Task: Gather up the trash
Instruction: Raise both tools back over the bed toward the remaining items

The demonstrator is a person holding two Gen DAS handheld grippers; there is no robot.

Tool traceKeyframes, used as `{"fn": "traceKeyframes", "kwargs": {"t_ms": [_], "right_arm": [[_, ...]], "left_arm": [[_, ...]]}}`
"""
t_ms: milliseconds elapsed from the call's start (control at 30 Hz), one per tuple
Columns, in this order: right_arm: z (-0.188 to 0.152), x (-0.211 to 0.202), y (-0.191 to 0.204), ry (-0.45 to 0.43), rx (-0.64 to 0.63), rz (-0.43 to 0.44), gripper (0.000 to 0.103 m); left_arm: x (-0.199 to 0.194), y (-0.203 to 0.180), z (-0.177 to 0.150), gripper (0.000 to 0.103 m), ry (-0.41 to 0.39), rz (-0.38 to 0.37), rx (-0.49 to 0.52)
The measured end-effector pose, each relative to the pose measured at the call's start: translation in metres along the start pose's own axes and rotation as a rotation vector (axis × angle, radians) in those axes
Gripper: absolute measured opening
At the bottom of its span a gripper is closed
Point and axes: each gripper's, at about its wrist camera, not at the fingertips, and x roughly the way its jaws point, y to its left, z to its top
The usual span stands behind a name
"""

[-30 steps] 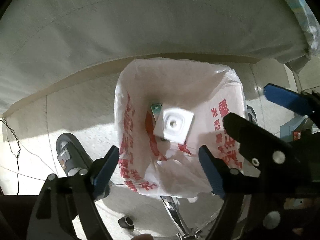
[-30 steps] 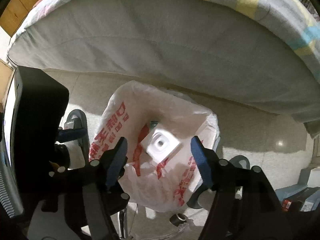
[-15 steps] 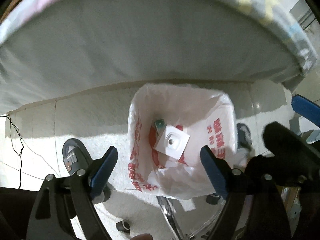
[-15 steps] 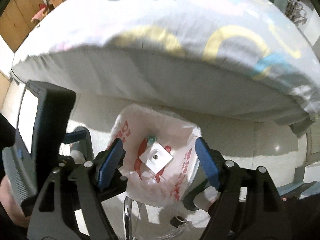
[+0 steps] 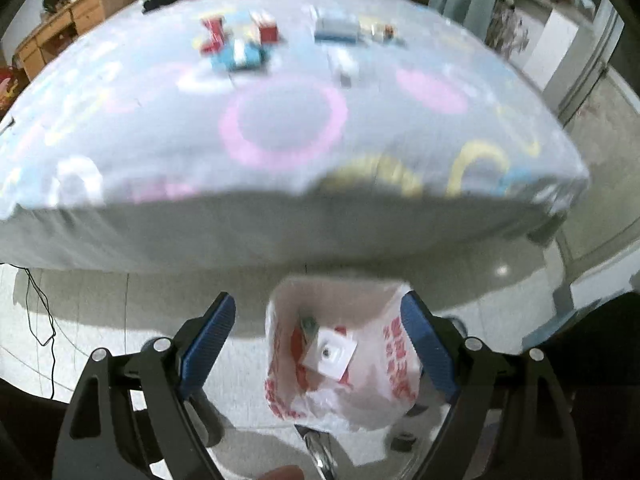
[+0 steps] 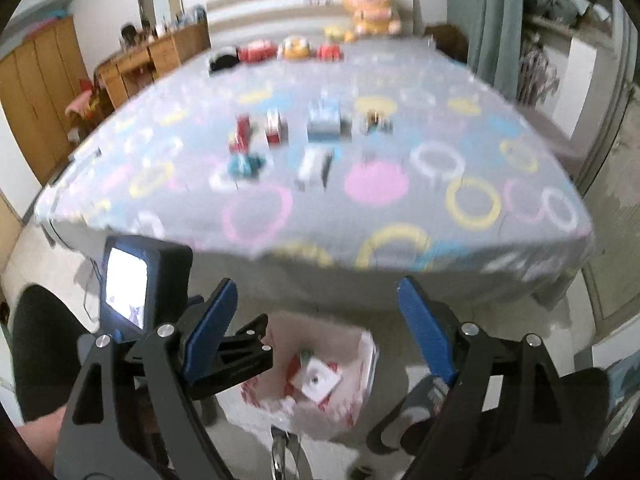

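A white trash bag with red print (image 5: 384, 344) hangs open on the floor below the bed's edge; it also shows in the right wrist view (image 6: 356, 376). Inside lies a white square package (image 5: 334, 356) and a small green item (image 5: 309, 324). Several small boxes lie on the bedspread: red ones (image 6: 276, 126), a blue-and-white one (image 6: 324, 122), a teal one (image 6: 244, 164), a white one (image 6: 312, 166). My left gripper (image 5: 318, 336) is open and empty above the bag. My right gripper (image 6: 316, 320) is open and empty, with the left gripper's body (image 6: 224, 356) beside it.
A bed (image 6: 400, 152) with a grey ring-patterned spread fills the middle. Plush toys (image 6: 372, 4) line its far end. Wooden cabinets (image 6: 36, 92) stand at the left, a curtain (image 6: 480, 12) at the right. A cable (image 5: 40, 312) lies on the tile floor. Slippers (image 6: 424, 404) sit near the bag.
Both grippers have risen and tilted up from the bag. The bed top and its boxes have come into view, and the bag now looks smaller and lower.
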Motion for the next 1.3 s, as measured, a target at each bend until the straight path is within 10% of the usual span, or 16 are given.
{"fn": "traceKeyframes", "kwargs": {"t_ms": [633, 1300], "right_arm": [[0.049, -0.088, 0.020, -0.228, -0.035, 0.028, 0.094], [0.112, -0.063, 0.000, -0.227, -0.013, 0.042, 0.095]], "left_arm": [[-0.129, 0.048, 0.052, 0.093, -0.287, 0.034, -0.135], [-0.124, 0.071, 0.115, 0.094, -0.289, 0.076, -0.155]]}}
